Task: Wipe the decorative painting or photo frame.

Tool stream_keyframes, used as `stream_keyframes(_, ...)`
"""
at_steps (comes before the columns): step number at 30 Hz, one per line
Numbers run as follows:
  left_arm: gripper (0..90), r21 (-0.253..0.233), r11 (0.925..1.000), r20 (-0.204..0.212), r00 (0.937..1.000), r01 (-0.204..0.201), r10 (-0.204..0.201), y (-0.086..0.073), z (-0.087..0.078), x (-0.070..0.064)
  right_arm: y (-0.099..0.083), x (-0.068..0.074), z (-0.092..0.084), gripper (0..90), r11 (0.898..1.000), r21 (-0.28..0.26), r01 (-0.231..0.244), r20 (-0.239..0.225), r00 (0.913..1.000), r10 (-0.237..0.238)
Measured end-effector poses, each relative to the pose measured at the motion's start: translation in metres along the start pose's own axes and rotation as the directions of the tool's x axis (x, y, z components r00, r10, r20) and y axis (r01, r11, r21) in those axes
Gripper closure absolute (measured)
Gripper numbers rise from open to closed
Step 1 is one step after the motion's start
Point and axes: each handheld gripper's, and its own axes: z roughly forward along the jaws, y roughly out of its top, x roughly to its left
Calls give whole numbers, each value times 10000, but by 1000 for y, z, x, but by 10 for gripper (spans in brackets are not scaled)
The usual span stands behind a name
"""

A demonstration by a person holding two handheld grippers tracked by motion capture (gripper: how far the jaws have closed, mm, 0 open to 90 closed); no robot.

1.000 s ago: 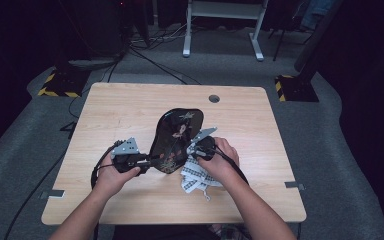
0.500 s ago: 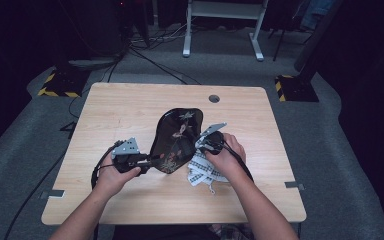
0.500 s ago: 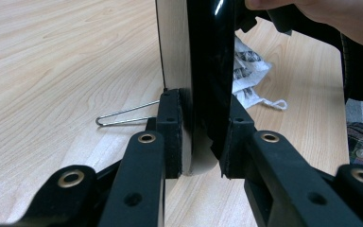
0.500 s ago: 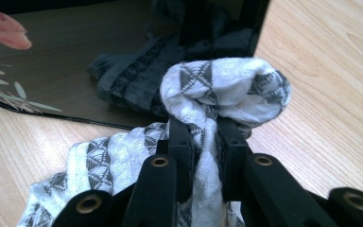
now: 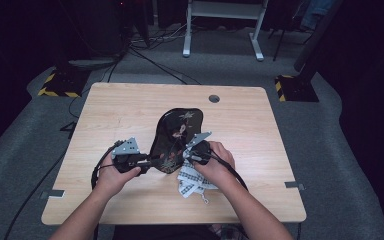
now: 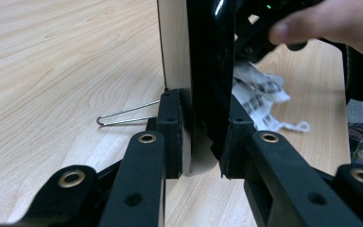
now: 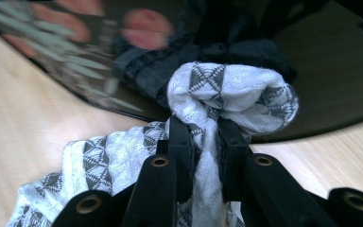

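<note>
A glossy black tray (image 5: 176, 135) with a flower pattern lay near the middle of the wooden table (image 5: 260, 130), tipped up on its near-left side. The left gripper (image 5: 147, 161) was clamped on the tray's near rim. The right gripper (image 5: 189, 156) pinched a bunched white patterned cloth (image 7: 231, 94) against the tray's surface, with the rest trailing onto the table just beside it. Bare tabletop lay open along the far and left edges.
</note>
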Motion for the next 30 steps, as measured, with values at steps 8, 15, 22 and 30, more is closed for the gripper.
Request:
stream_keyframes(8,757,4,10000,-34,10000,91,-91,0,-1,1,6,15,4,802,9994,-65,330,-487,9983,-333)
stream_keyframes(15,754,12,10000,-22,10000,32,-32,0,-1,1,1,1,5,805,9999,119,-13,-194,9998,16)
stream_keyframes(22,752,10,10000,16,10000,26,-26,0,-1,1,-7,-19,3,805,9984,223,-528,304,9982,521)
stream_keyframes(30,751,17,10000,-1,10000,-29,29,0,-1,1,-13,-36,1,804,9950,223,-974,745,9926,955)
